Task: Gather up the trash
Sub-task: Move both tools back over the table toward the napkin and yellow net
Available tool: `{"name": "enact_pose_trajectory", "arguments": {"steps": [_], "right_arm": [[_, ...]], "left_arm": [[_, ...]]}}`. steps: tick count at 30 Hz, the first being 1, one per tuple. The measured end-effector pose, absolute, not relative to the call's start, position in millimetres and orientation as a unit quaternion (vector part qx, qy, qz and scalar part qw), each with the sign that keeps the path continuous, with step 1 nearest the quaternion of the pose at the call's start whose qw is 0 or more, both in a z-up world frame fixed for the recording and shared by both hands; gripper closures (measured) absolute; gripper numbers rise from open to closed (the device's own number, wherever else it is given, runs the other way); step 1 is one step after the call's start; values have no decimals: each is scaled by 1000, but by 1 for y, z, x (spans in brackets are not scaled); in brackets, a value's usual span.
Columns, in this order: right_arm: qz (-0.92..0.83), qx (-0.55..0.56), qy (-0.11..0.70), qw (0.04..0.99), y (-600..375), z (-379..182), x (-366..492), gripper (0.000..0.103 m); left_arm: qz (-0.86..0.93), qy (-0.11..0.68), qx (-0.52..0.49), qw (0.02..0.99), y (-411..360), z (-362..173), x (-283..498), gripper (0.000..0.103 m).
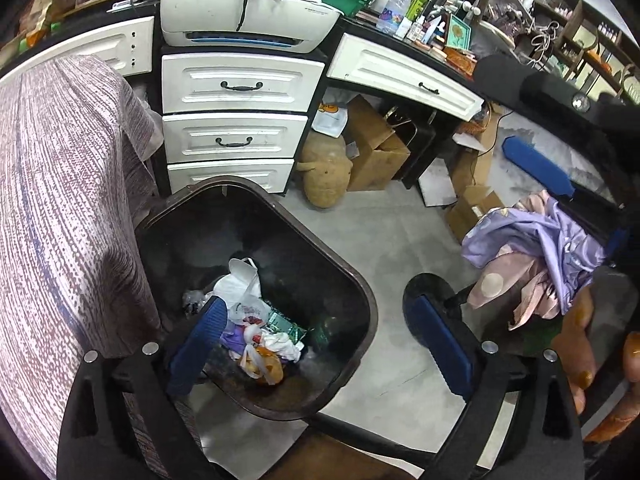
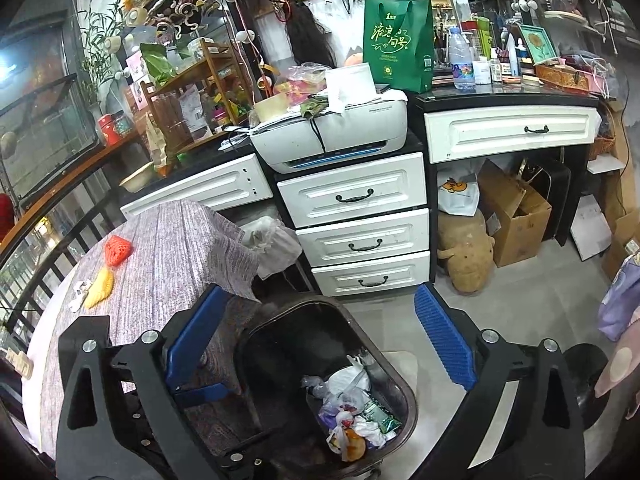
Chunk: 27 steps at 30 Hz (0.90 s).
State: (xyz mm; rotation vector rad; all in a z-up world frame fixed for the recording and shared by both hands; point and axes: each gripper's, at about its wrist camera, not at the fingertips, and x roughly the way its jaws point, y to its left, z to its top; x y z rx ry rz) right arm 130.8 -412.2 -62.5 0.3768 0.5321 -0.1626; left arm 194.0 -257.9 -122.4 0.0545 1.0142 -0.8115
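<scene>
Left gripper [image 1: 320,344] hangs over the bin [image 1: 360,280], jaws spread wide, nothing between the pads. One blue pad [image 1: 200,344] sits inside the rim line, the other [image 1: 444,352] out over the floor [image 1: 400,240]. Down in the bin lies the trash [image 1: 260,332]: white bags, a green wrapper, something orange, all heaped at the bottom.

Right gripper [image 2: 316,344] also stands spread and empty, pointing at the bin [image 2: 408,400] from beside the table [image 2: 172,264]. The bin stands on the floor right against the table's cloth-covered corner, in front of the white drawers [image 2: 360,236]. More bits lie on the table near its far-left edge: a red piece [image 2: 117,250], a yellow piece [image 2: 100,286], white scraps [image 2: 79,294] touching the yellow one.

Printer [image 2: 332,136] on top of the drawers.
</scene>
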Motion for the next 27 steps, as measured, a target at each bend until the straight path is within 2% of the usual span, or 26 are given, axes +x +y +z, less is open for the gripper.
{"name": "enact_pose_trajectory", "arguments": {"steps": [8,19,27], "right_arm": [[-68,180,245,950,-404,-56,127,9],[-57,146,245,957,-386,-53,131,9],[-14,130,285,950,-359,-54,156,9]], "left_arm": [[-372,430,33,822,-245,-99,185,10],[-336,413,27,846,-204,-83,192,10],[-292,384,22,876,-155,-66,196,10]]}}
